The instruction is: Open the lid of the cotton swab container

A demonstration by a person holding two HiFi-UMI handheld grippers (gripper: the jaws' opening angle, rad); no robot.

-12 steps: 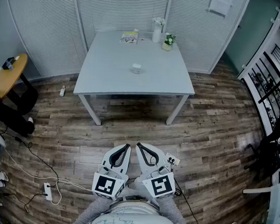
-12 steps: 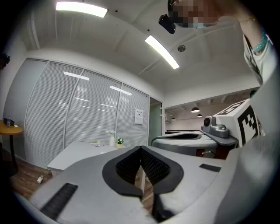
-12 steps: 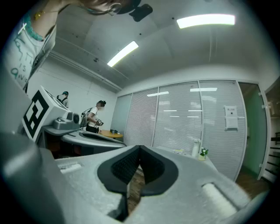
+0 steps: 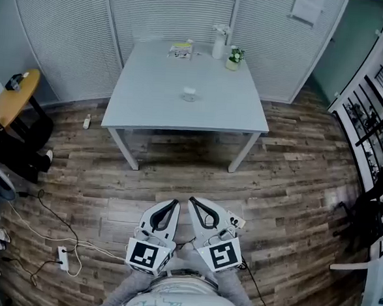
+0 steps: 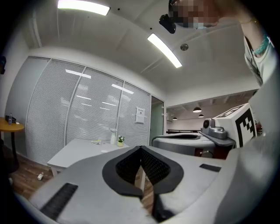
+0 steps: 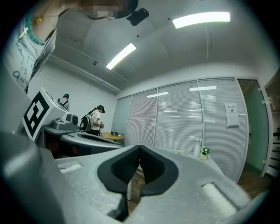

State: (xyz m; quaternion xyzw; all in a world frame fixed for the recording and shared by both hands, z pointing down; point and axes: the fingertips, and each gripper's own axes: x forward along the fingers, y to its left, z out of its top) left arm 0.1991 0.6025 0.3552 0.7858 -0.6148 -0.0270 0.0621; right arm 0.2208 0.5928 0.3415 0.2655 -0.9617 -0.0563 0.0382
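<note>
Note the left gripper (image 4: 173,201) and right gripper (image 4: 192,201) held level and side by side, tips close together, each with jaws fully closed and nothing between them. Below and ahead of both, note the wooden floor (image 4: 177,174), with a white power strip (image 4: 63,259) off to the left of the left gripper. Well ahead of the tips, locate the desk (image 4: 149,107), with the cotton swab container (image 4: 190,94) near its middle, too small to read the lid, and beyond that, along the far edge, a booklet (image 4: 181,49), a spray bottle (image 4: 219,43) and a small potted plant (image 4: 234,59).
</note>
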